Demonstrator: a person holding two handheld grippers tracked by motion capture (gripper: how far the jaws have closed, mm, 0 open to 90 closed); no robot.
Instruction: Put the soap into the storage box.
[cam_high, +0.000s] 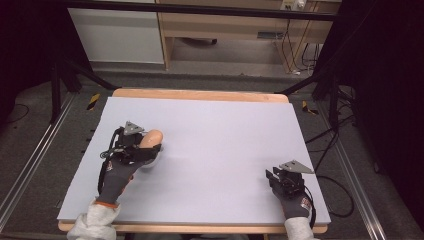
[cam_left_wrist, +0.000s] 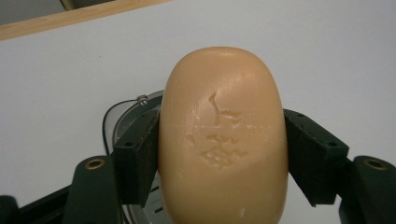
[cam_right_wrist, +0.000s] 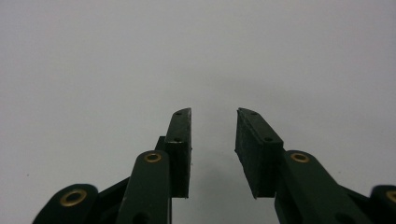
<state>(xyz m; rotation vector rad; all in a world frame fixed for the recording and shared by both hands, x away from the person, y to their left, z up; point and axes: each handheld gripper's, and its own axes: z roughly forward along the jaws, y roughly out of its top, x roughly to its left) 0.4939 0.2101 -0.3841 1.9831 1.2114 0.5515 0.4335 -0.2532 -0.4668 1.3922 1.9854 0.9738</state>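
Soap bar pinched in the left tool (cam_high: 145, 146), just above a small dish.

The left tool's pads press both long sides of the tan soap bar (cam_left_wrist: 223, 140), which sticks out past the tips; directly beneath and behind it sits a round grey soap dish (cam_left_wrist: 133, 114) with a thin wire at its rim, on the pale counter (cam_high: 215, 145). The right tool (cam_right_wrist: 212, 154) rests well apart over bare counter, its jaws drawn close with a narrow gap and nothing between them. To do this step well, I'd say keep the squeeze gentle and even, since soap is slippery, hold the bar level, centre it over the dish, and lower slowly before letting go.
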